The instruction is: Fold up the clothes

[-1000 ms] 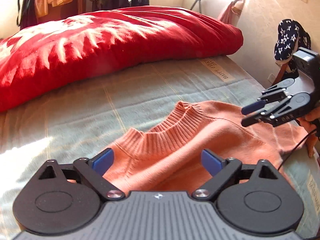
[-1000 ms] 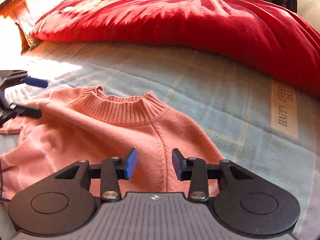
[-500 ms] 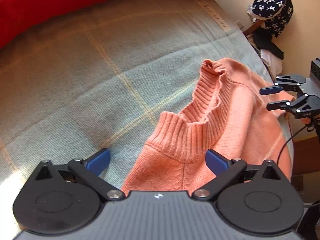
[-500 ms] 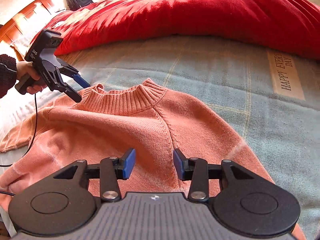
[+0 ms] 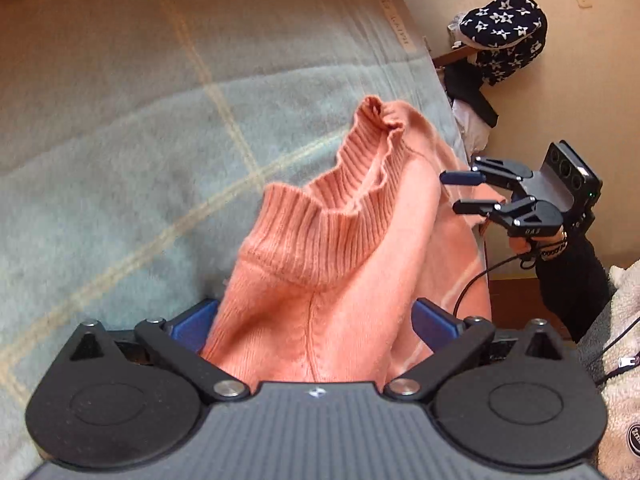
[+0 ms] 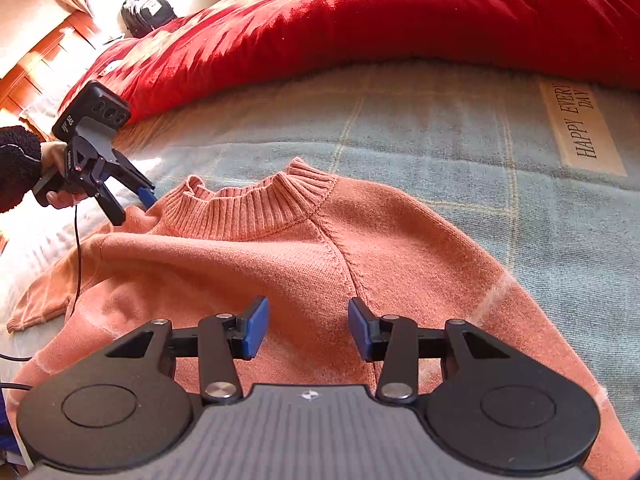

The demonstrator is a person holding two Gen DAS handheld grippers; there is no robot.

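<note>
A salmon-pink knitted sweater (image 6: 280, 264) lies spread on the bed, its ribbed collar (image 6: 248, 204) toward the red duvet. My left gripper (image 5: 316, 322) is tilted down at the shoulder beside the collar (image 5: 320, 228), jaws wide open with a fold of the sweater (image 5: 304, 320) between the blue pads. From the right wrist view, the left gripper (image 6: 134, 204) touches the sweater at the collar's left end. My right gripper (image 6: 308, 332) hovers over the other shoulder, jaws partly apart and opening, with nothing clamped. The right gripper (image 5: 450, 193) also shows at the sweater's far edge.
The bed has a grey-blue striped blanket (image 6: 440, 140) with a "HAPPY EVERY DAY" label (image 6: 580, 124). A bulky red duvet (image 6: 360, 20) fills the far side. Past the bed's edge hangs a navy star-print garment (image 5: 504, 36). A dark backpack (image 6: 146, 10) sits by the wall.
The left gripper tipped down and came in close at the collar and shoulder, its jaws spreading wider around the fabric. It came into the right view. The right jaws widened slightly.
</note>
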